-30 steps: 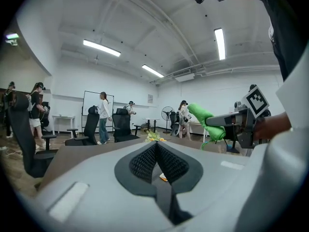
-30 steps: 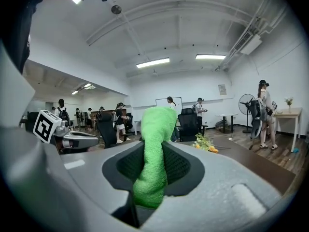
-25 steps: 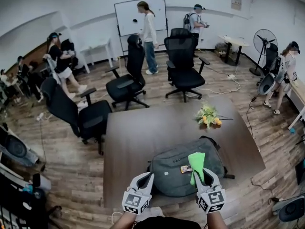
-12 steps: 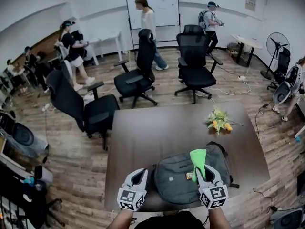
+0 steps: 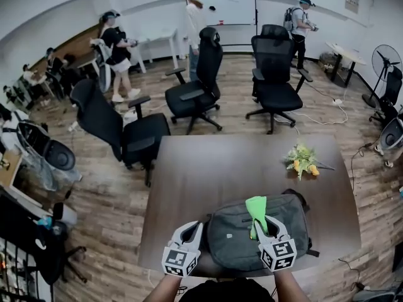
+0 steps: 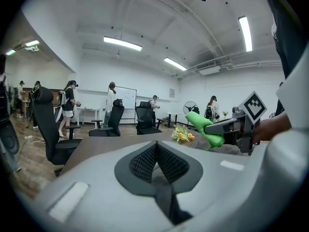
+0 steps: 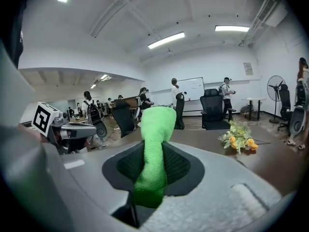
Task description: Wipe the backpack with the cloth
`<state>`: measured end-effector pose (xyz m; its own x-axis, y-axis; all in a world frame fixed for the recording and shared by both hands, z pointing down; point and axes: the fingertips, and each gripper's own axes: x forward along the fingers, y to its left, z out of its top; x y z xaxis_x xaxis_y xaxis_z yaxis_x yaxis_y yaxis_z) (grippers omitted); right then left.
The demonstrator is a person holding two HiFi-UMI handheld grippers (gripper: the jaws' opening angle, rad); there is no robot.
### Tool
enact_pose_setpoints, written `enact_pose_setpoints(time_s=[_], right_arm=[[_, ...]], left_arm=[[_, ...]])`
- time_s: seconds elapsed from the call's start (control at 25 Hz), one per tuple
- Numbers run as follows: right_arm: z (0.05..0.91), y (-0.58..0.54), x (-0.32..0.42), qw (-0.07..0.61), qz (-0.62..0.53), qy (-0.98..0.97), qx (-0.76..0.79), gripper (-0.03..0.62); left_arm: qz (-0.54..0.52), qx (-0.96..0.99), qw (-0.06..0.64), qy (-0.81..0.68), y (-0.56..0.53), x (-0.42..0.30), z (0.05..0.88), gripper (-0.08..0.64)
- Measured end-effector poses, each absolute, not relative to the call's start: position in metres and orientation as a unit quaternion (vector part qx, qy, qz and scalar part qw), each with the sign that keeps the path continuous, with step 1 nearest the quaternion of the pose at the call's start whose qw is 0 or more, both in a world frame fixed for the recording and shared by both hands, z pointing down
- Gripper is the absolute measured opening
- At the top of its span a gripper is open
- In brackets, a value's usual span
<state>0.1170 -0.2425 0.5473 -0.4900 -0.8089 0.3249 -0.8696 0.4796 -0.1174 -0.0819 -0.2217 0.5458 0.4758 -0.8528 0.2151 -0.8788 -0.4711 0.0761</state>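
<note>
Your head turned a bit; both grippers stayed put. Your right gripper (image 5: 264, 226) pinches the green cloth (image 5: 256, 207) just over the backpack (image 5: 233, 238), which lies long left to right at the near edge of the table (image 5: 208, 168). Your left gripper (image 5: 191, 230), closed and empty, waits by its left end.

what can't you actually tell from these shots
- Whether the green cloth touches the backpack: in the head view, the right gripper covers the cloth's lower end.
- The backpack in the right gripper view: that gripper's own body fills the lower frame.
- Parts of the backpack's near side: in the head view, they sit under the left gripper and the right gripper.
- Marks on the whiteboard: too small.
</note>
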Motion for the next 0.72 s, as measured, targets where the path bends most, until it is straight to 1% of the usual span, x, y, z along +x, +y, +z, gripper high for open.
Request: enact_pose_setpoints(time_s=[0.16,0.28,0.72], right_arm=[[0.561,-0.252,0.105,0.112,0.159,-0.857,0.476,0.098],[0.576,-0.258,0.095,0.123,0.173,-0.861,0.462,0.100],[0.637,-0.256,0.024,0.200,0.184,-0.886,0.376,0.098]], left_arm=[[0.082,0.844,0.105,-0.519,-0.220,-0.091,0.561,0.020],[0.080,0.837,0.115,-0.529,-0.219,-0.096,0.566,0.020],[0.078,0.827,0.138,-0.539,-0.205,-0.101,0.584,0.020]])
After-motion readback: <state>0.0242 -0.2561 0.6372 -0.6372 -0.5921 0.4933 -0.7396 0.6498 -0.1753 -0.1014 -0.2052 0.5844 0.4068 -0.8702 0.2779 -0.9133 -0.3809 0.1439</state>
